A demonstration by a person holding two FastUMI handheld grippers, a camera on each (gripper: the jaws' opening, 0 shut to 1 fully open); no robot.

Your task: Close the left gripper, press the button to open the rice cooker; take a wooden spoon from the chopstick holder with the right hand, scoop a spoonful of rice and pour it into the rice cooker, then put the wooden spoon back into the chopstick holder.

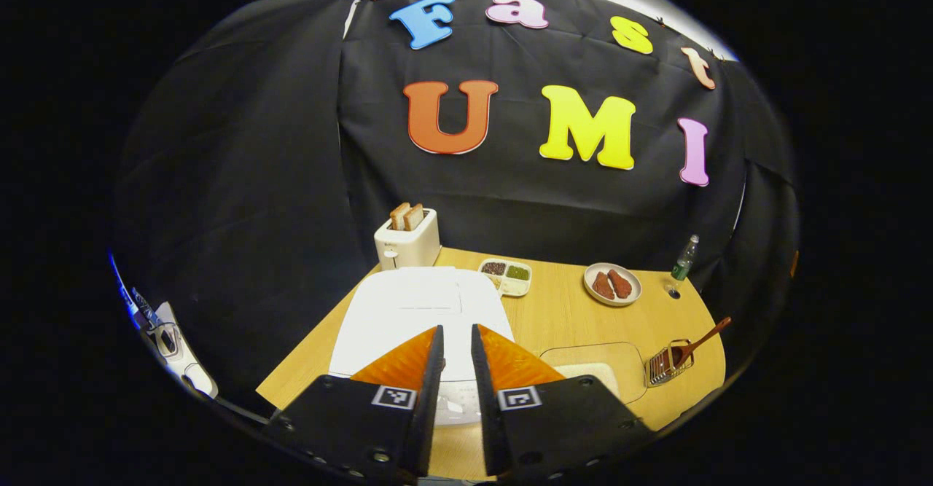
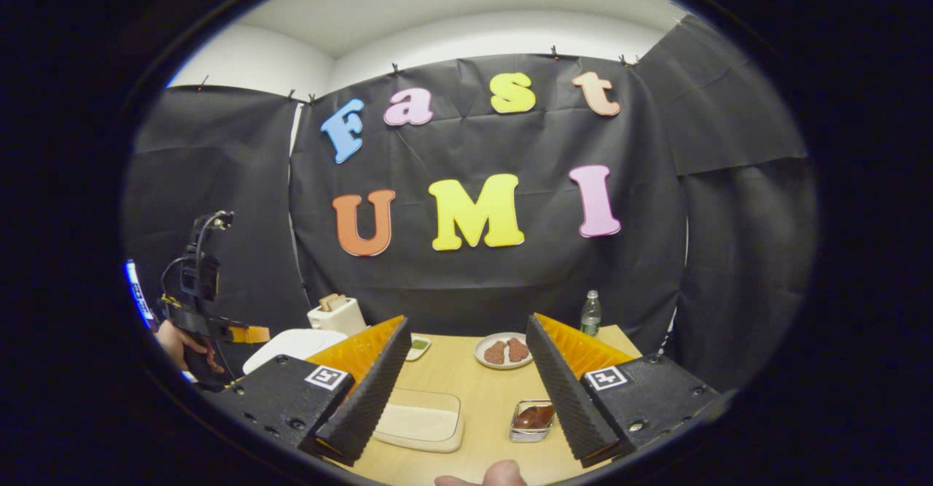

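My left hand-held gripper (image 1: pixel 457 340) hangs above the white rice cooker (image 1: pixel 419 311), its fingers drawn nearly together with only a slim gap between them and nothing in it. The cooker's lid is down. In the right gripper view I see that same hand-held gripper at the left edge, held in a hand (image 2: pixel 177 344), beside the cooker (image 2: pixel 291 346).

My right hand-held gripper (image 2: pixel 466 369) is spread wide and holds nothing; it hovers over the table (image 2: pixel 466 428), well back from the things on it. Between its fingers lie the clear tray of rice (image 2: pixel 419 420) and the wire chopstick holder (image 2: pixel 532 420). In the left gripper view the wooden spoon (image 1: pixel 696 344) leans out of that holder (image 1: pixel 667 363), handle tilted up to the right, with the rice tray (image 1: pixel 594 369) just beside it.

Farther back I see a toaster (image 1: pixel 407 242) with two slices of bread, a divided dish (image 1: pixel 506 276), a plate (image 1: pixel 612 284) with two brown pieces, and a bottle (image 1: pixel 684 259).
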